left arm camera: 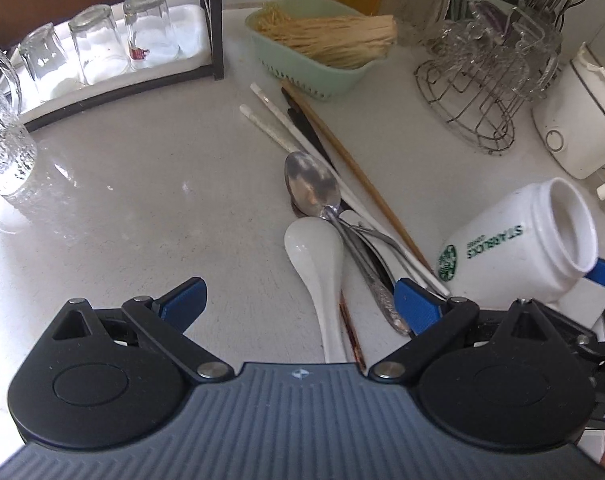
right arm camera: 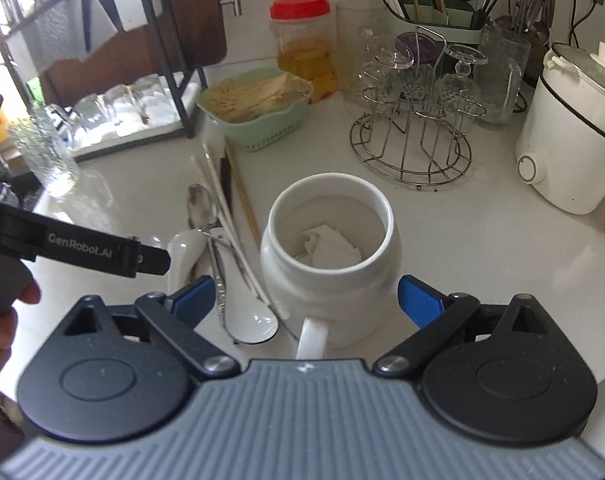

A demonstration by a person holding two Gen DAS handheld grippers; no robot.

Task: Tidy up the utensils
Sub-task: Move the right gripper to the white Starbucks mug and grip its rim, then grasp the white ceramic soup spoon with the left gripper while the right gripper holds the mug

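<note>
Between the wide-open right fingers the white mug stands ungripped; closing is needed next. Left fingers, open and empty, are held over the utensil pile on the bench.

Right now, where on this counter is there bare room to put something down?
The widest bare patch of counter lies between the rack of upturned glasses, the textured glass jug and the utensil pile. A smaller patch sits between the white mug, wire glass stand and white cooker. The back is crowded.
</note>
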